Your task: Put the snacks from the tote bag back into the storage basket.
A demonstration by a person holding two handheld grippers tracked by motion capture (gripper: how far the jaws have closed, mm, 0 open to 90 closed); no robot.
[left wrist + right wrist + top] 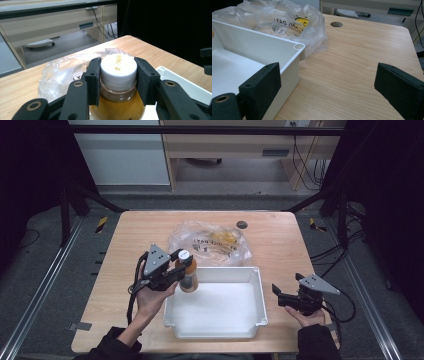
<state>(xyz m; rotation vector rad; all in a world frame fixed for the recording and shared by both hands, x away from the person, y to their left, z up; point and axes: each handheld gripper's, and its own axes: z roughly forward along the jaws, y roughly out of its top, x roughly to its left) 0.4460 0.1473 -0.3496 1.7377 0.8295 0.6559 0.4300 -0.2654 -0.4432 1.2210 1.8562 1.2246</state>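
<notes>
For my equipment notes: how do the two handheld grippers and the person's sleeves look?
Both the left gripper and the right gripper are black, each topped by a grey three-cornered plate and trailing a black cable. The jaws carry flat black pads and brass-ringed screw holes. The sleeves are dark.

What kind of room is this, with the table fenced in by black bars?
Probably a lab or workshop set up for recording: a wooden table inside a black metal frame, loose cables on the floor, and office desks behind.

The white bin point(260, 290) interior lies open (plastic bag point(210, 242) crowds its far rim), bare table point(280, 245) right
</notes>
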